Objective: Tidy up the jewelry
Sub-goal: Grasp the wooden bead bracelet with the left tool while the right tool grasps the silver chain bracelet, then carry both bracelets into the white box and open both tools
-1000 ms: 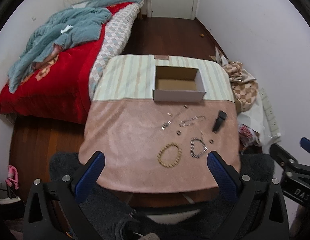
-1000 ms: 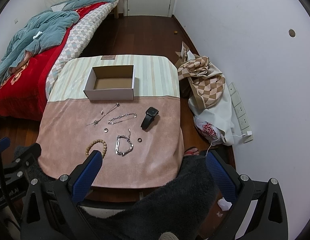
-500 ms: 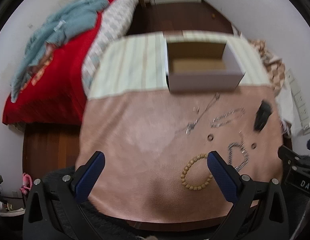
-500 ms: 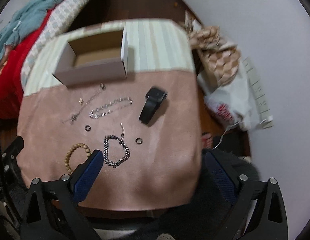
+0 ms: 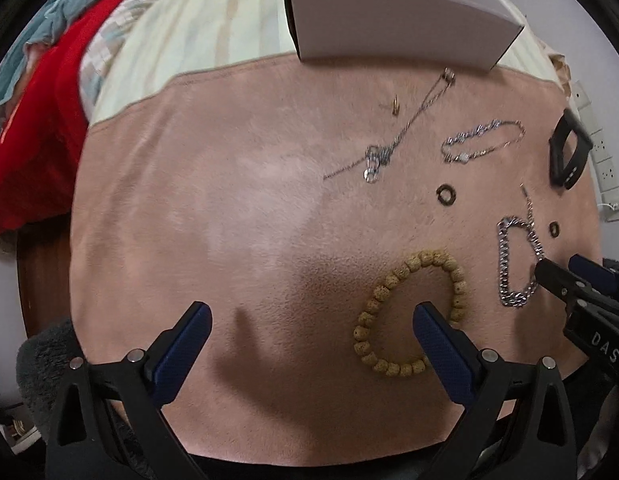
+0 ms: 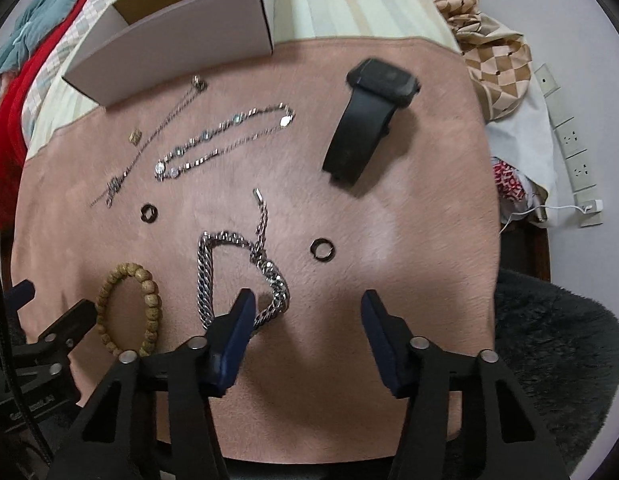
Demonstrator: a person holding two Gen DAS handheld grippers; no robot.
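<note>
Jewelry lies on a pink cloth-covered table [image 5: 229,240]. A wooden bead bracelet [image 5: 405,276] [image 6: 149,304] lies by my open left gripper [image 5: 309,320], with the right finger over the loop. A heavy silver chain [image 6: 213,264] [image 5: 505,264] lies under the left finger of my open right gripper [image 6: 307,308]. A dark ring [image 6: 323,249] sits just ahead of it. A black watch [image 6: 363,120], a gem bracelet [image 6: 225,138], a thin necklace [image 6: 157,136], another ring [image 6: 148,213] and a small gold piece [image 6: 134,136] lie farther off. An open white box [image 6: 169,44] [image 5: 397,28] stands behind.
A bed with a red blanket [image 5: 33,128] lies to the left. A checkered cloth and bags [image 6: 497,60] and a power strip [image 6: 569,136] lie on the floor to the right. A dark fluffy rug [image 6: 557,340] is by the near table edge.
Both grippers have moved forward and down toward the table; the jewelry now looks much larger and closer. Nothing on the table has moved.
</note>
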